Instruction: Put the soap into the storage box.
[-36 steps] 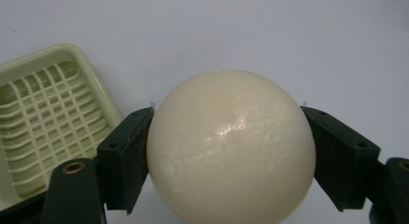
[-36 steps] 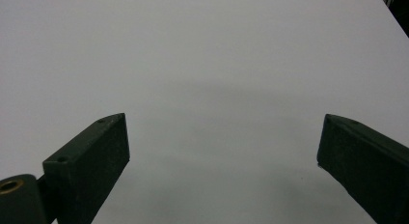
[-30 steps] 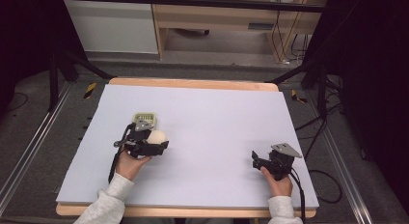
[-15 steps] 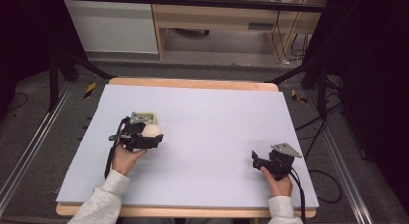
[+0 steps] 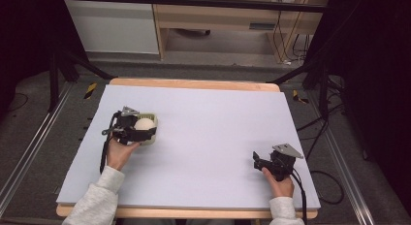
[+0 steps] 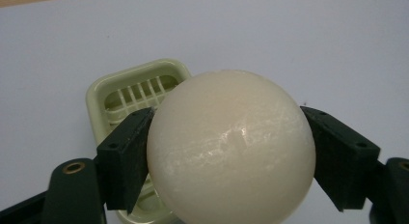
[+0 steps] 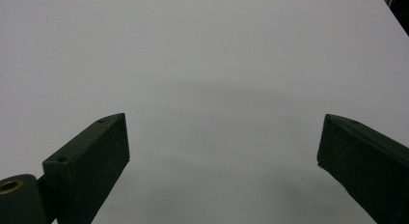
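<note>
Cream ball [image 6: 230,149], smooth and glossy with faint scuffs, is clamped between the fingers [image 6: 126,156] of the left gripper [image 5: 137,130], held just over a pale green slatted dish [image 6: 130,96] on the counter [image 5: 208,123]; likely being lowered into it. The dish is rounded plastic with drain ribs. Counter surface is matte and lavender. The right gripper [image 5: 264,162] is parked well apart, its fingers [image 7: 91,166] spread wide with nothing between them, presumably idle.

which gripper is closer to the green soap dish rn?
Left. The left gripper, shut on the cream ball, is right over the soap dish; the right gripper sits open far across the table.
</note>
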`<move>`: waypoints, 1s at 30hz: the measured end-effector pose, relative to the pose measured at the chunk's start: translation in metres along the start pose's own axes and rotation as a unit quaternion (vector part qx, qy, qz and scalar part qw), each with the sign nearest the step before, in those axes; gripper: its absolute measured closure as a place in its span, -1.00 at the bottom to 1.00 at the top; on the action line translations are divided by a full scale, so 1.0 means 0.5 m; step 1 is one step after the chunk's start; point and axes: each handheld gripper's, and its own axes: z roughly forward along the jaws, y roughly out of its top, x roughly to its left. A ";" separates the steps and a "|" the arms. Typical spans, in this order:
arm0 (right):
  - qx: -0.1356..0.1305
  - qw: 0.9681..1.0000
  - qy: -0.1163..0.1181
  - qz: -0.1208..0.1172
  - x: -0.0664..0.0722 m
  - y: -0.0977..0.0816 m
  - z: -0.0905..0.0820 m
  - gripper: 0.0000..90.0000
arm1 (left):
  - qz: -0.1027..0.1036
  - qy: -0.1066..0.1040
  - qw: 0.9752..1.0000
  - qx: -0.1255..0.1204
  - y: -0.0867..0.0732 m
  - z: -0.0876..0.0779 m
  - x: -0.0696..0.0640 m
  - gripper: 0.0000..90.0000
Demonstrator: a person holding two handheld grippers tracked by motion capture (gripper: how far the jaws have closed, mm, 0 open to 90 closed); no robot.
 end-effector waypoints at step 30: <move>0.003 1.000 0.001 0.001 -0.001 0.000 0.001 -0.90 | -0.013 0.018 0.999 0.025 0.011 0.058 0.057 -0.49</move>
